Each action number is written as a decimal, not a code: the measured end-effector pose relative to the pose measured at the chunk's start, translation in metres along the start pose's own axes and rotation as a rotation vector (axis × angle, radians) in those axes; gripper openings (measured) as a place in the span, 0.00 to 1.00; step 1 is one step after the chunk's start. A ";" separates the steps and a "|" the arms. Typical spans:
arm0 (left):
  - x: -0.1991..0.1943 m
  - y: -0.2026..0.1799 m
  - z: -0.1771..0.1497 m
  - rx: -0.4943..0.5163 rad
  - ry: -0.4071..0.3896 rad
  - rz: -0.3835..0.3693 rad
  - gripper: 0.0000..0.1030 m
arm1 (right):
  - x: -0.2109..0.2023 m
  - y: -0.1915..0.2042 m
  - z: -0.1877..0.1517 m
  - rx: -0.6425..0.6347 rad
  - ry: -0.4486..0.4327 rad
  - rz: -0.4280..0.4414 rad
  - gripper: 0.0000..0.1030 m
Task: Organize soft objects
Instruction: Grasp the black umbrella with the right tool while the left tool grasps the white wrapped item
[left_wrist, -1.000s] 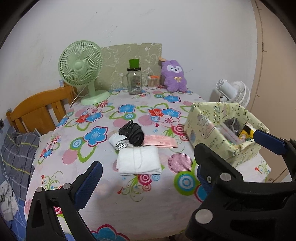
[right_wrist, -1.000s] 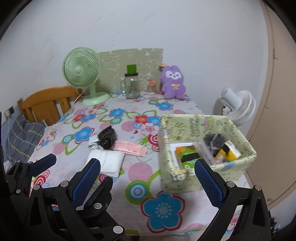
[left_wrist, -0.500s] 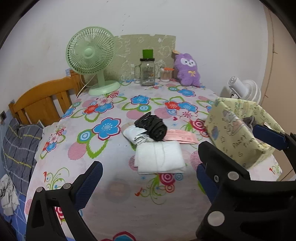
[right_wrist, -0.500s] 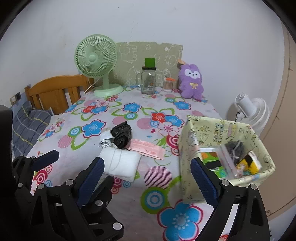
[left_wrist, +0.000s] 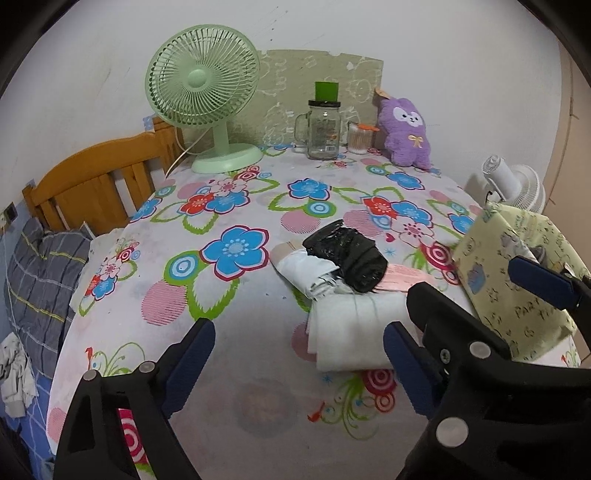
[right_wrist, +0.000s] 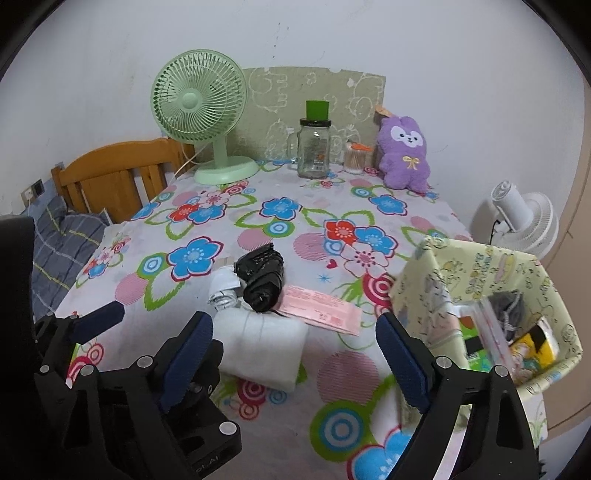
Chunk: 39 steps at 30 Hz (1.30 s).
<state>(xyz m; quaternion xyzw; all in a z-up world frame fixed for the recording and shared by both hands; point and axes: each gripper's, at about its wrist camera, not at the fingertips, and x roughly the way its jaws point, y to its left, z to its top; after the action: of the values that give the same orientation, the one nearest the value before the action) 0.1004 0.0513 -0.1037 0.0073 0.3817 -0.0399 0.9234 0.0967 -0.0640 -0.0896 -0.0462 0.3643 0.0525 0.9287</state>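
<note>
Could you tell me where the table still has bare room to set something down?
The widest free patch of the table lies between the fan and the black roll. Another runs between the white cloth and the table's near edge. The cloth, pink slip and box crowd the right.

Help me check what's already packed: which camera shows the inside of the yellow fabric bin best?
The right wrist view: the yellow fabric bin opens toward it, showing grey, yellow and green items inside. The left wrist view shows mostly its outer wall, partly behind the right gripper.
</note>
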 end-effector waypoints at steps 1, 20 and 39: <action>0.002 0.001 0.001 -0.004 0.003 -0.002 0.89 | 0.003 0.001 0.002 0.000 0.002 0.002 0.87; 0.049 0.012 0.028 -0.055 0.040 0.019 0.80 | 0.065 -0.001 0.025 0.088 0.074 0.064 0.65; 0.077 0.008 0.030 -0.043 0.129 0.004 0.77 | 0.102 -0.003 0.026 0.101 0.190 0.151 0.17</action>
<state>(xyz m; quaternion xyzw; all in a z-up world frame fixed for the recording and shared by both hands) 0.1768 0.0523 -0.1368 -0.0092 0.4412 -0.0292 0.8969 0.1887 -0.0575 -0.1401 0.0237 0.4552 0.0993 0.8845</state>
